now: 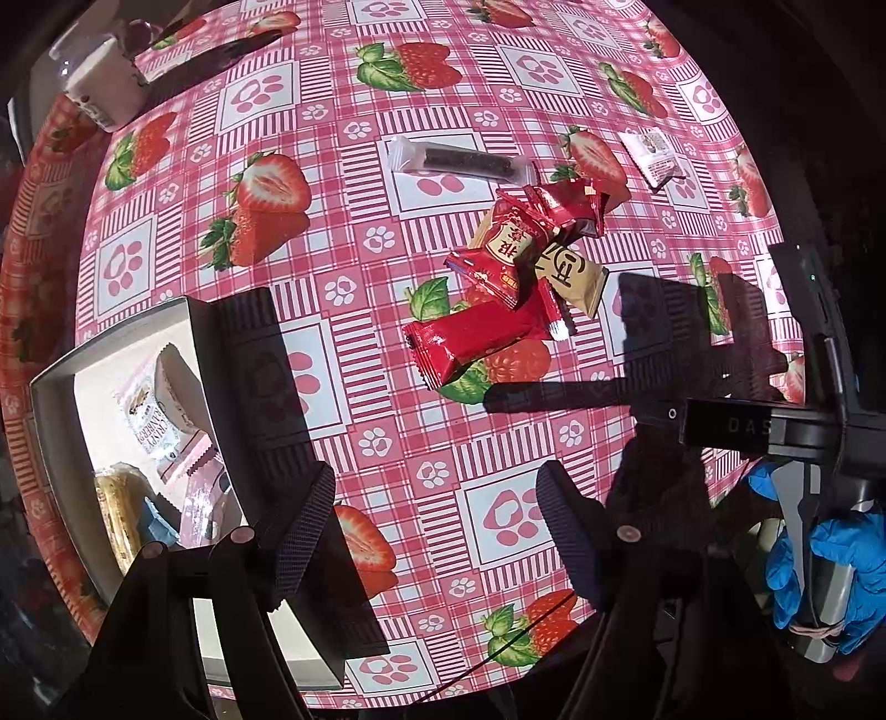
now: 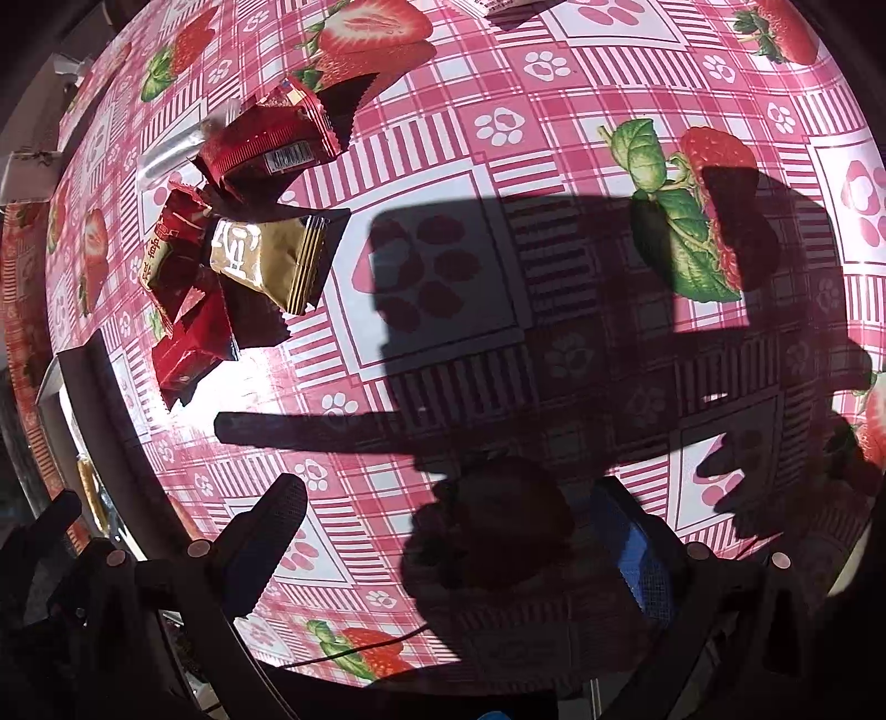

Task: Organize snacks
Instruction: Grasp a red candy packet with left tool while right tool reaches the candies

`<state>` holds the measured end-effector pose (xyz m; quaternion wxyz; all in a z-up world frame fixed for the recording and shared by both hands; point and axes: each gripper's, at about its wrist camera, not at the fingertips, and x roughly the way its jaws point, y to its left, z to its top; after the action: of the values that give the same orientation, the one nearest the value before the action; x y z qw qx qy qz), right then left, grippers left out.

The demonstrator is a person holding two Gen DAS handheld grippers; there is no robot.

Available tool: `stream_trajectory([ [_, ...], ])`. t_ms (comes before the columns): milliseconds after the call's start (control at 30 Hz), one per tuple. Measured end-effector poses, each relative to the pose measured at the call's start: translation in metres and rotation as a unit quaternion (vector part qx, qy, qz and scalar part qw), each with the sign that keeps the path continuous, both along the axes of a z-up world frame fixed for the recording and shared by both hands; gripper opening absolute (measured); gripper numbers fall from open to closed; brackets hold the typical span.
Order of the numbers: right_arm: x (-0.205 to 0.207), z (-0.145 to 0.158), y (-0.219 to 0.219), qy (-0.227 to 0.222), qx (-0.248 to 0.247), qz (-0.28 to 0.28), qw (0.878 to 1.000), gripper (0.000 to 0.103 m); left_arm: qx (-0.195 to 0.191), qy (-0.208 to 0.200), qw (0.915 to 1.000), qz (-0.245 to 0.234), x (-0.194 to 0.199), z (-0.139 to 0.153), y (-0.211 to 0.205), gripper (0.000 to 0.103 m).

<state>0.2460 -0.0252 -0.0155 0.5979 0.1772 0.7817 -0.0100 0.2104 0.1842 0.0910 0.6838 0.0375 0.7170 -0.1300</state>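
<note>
White box [image 1: 61, 382] at left of left wrist view: near end hidden behind left gripper [image 1: 437, 531] finger [image 1: 302, 531]; contents partly covered by box wall, bottom packet too blurred to name. Clear-wrapped dark bar [image 1: 462, 162]: right tip tucked under red packets [image 1: 559, 207]. Gold packet [image 1: 576, 277] half under red ones, print only partly readable. Small white packet [image 1: 653, 155] text too small to read. White carton [image 1: 102, 83] top left cut by lens edge. Gloved hand [image 1: 819, 565] cut off at right edge. Right wrist view: white packet [image 2: 501, 5] cut by top edge; box [image 2: 52, 382] mostly out of frame at left; right gripper [image 2: 448, 531] bodies dark, detail lost.
</note>
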Motion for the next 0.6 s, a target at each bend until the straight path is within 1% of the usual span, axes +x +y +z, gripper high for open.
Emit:
stream_trajectory([
  [100, 0.006, 0.006, -0.013, -0.017, 0.004, -0.017, 1.000, 0.103, -0.007, -0.005, 0.9998, 0.016, 0.016, 0.003, 0.003, 0.079],
  [267, 0.024, 0.014, -0.028, -0.043, 0.006, -0.045, 0.998, 0.103, -0.008, -0.008, 0.9989, 0.046, 0.041, -0.003, 0.009, 0.079],
  [433, 0.047, 0.018, -0.040, -0.057, 0.001, -0.066, 0.996, 0.103, 0.011, -0.009, 0.9991, 0.039, 0.056, -0.017, 0.008, 0.079],
  [500, 0.054, 0.016, -0.042, -0.056, 0.001, -0.069, 0.996, 0.103, 0.021, -0.014, 0.9991, 0.033, 0.061, -0.021, 0.007, 0.079],
  [600, 0.063, 0.013, -0.038, -0.050, 0.003, -0.067, 0.996, 0.103, 0.029, -0.008, 0.9986, 0.043, 0.067, -0.033, 0.008, 0.079],
])
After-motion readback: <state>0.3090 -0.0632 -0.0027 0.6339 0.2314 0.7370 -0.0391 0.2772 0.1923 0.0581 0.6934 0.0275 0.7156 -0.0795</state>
